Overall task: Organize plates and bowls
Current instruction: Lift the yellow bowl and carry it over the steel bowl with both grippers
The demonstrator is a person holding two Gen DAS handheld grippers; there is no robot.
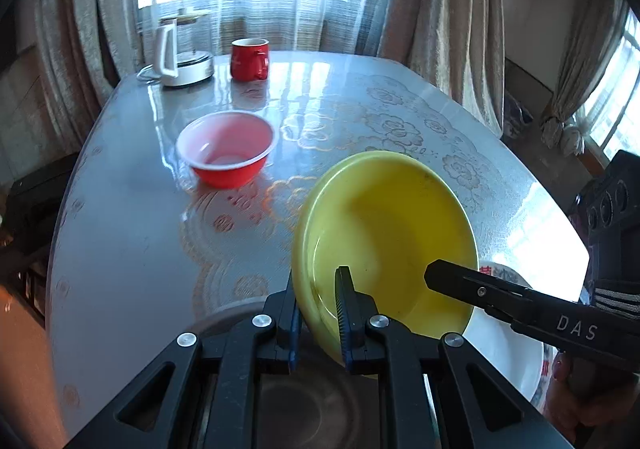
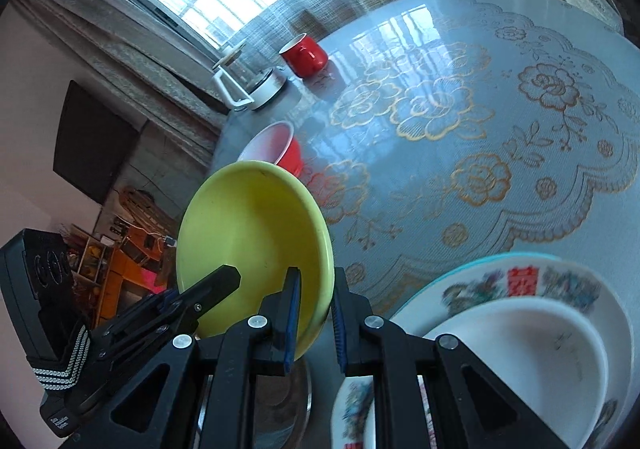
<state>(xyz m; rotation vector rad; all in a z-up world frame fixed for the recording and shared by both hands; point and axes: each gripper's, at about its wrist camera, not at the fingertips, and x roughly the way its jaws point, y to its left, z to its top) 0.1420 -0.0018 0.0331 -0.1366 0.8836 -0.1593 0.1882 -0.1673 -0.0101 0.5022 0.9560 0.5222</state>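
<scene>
both claws, left claw (image 1: 320, 313) and right claw (image 2: 316, 317), clamp the near rim of the yellow bowl (image 1: 384, 225), held tilted above the tabletop (image 1: 132, 233); next, probably carry it to the plates (image 2: 520, 329) at near right.

"DAS" in pale letters on the right gripper (image 1: 436, 277), red characters on patterned plate (image 2: 524, 281) unreadable

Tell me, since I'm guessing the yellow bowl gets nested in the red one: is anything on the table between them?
Nothing visible. The yellow plastic bowl, gripped on opposite rims by the left gripper and the right gripper, has only bare patterned tablecloth between it and the red plastic bowl. The red mug stands farther back.
</scene>
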